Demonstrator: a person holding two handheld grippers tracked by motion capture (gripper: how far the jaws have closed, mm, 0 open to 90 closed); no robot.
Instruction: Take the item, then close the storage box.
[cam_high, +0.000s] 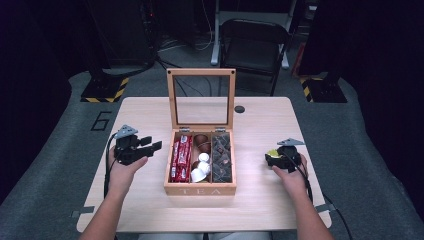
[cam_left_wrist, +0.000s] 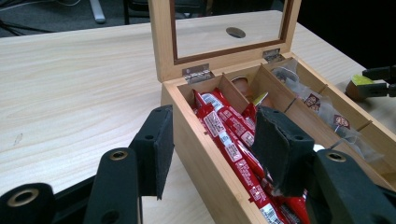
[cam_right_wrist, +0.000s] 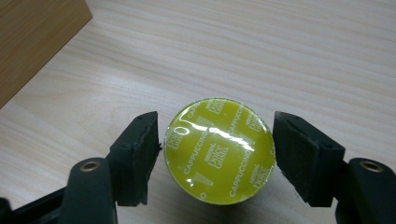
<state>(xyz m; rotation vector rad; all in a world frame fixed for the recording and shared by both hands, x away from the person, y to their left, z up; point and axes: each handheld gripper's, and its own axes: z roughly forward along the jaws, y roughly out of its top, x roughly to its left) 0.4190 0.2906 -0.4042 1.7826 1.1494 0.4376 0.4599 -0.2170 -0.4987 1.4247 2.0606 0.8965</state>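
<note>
The right tongs (cam_right_wrist: 215, 154) stood open around a yellow capsule (cam_right_wrist: 218, 150) on the counter (cam_right_wrist: 280, 51), pads just clear of it, right of the tea box (cam_high: 200, 189). The left tongs (cam_left_wrist: 212, 149) hung open, astride the box's left wall.

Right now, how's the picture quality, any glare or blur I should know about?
High view: dim surroundings, soft detail on the tea box. Right gripper view: sharp, with a glare streak across the yellow capsule lid. Left gripper view: the red packets are clear, the near jaws slightly soft.

Table (cam_high: 260, 200) lit from above, surroundings dark; glare on capsule lid (cam_right_wrist: 218, 150).
</note>
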